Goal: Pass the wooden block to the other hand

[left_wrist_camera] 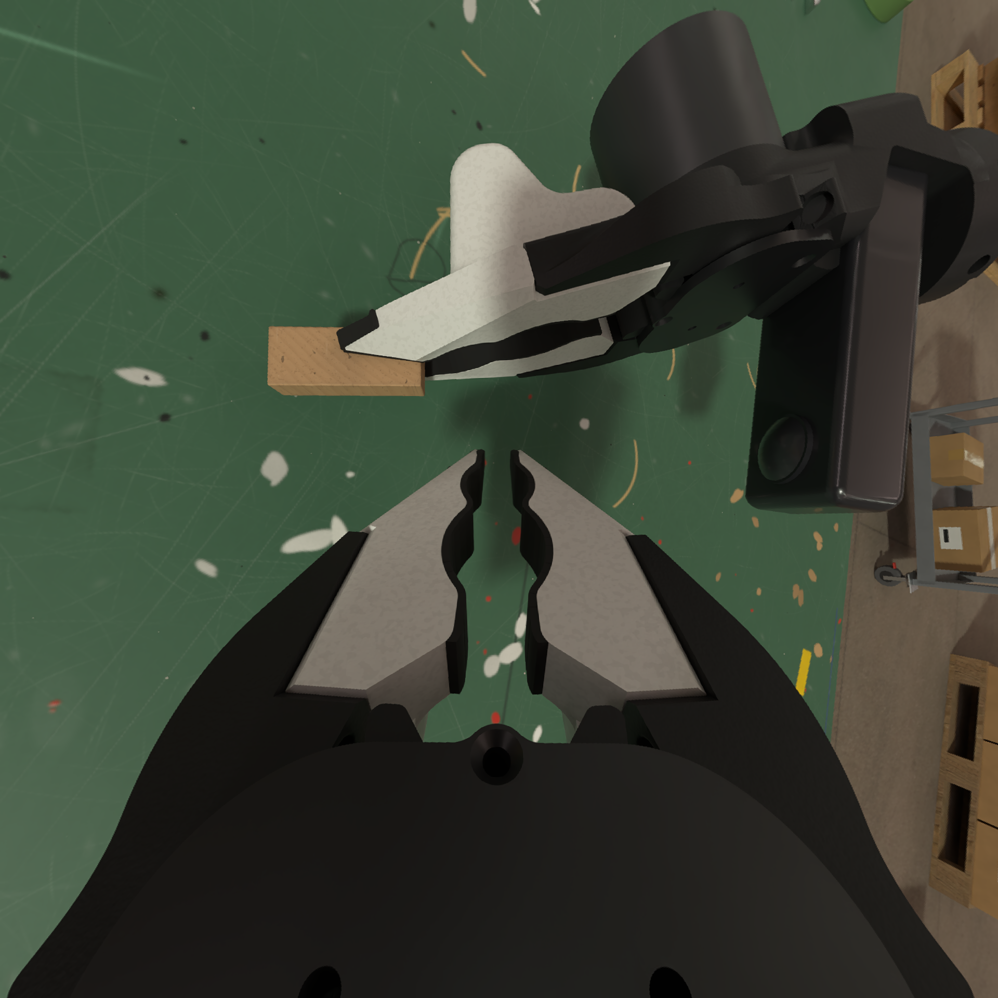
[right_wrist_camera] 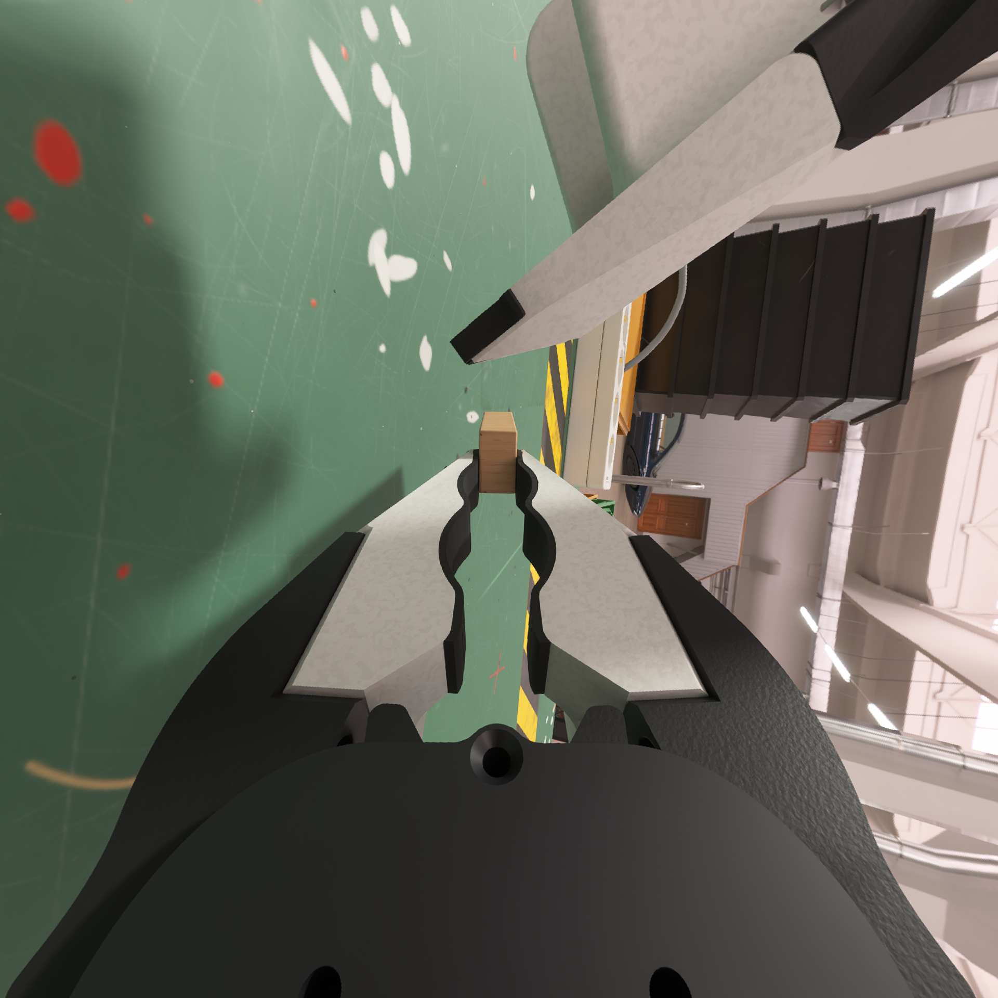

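Note:
The wooden block [left_wrist_camera: 335, 367] is a small tan bar held in the air over the green mat [left_wrist_camera: 162, 216]. My right gripper [left_wrist_camera: 378, 351] comes in from the upper right and is shut on one end of it. In the right wrist view my right gripper [right_wrist_camera: 497, 464] has the block [right_wrist_camera: 497, 448] clamped between its tips. My left gripper [left_wrist_camera: 497, 459] sits just below the block and apart from it, with only a narrow gap between its tips and nothing in it. One of its fingers [right_wrist_camera: 594, 259] shows above the block in the right wrist view.
The mat [right_wrist_camera: 216, 378] is spotted with white and red paint. A cart with cardboard boxes [left_wrist_camera: 961, 534] and wooden pallets [left_wrist_camera: 966, 783] stand beyond its right edge. A black ribbed bin [right_wrist_camera: 810, 324] and a yellow-striped mat edge [right_wrist_camera: 559, 389] lie ahead of the right gripper.

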You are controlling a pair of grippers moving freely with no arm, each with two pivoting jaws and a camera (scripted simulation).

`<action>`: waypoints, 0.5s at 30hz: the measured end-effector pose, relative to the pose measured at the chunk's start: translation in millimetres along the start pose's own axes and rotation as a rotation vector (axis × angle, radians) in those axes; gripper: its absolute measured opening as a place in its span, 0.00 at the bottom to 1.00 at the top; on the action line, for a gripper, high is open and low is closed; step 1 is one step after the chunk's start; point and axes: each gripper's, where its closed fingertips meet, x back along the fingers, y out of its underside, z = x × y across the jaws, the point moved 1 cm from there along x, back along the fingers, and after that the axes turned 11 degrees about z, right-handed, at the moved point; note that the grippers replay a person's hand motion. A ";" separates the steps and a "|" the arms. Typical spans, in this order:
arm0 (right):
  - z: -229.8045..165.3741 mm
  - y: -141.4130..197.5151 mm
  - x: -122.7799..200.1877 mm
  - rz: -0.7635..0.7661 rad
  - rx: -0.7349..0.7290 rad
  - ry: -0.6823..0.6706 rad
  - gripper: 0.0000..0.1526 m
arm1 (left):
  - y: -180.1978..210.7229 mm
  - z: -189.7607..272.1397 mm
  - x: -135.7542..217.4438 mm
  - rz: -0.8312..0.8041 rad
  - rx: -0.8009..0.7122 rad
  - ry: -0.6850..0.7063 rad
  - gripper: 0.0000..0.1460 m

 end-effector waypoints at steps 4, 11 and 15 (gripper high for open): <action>1.6 -3.2 2.4 0.025 -0.005 -0.004 0.08 | -3.8 5.4 4.5 0.004 -0.006 0.028 0.15; 5.1 -3.7 3.6 0.017 -0.015 0.010 0.08 | -5.8 7.8 7.3 -0.046 -0.015 0.025 0.18; 11.2 -3.7 7.3 0.055 -0.092 0.022 0.08 | -11.6 11.7 10.8 0.018 -0.075 0.054 0.18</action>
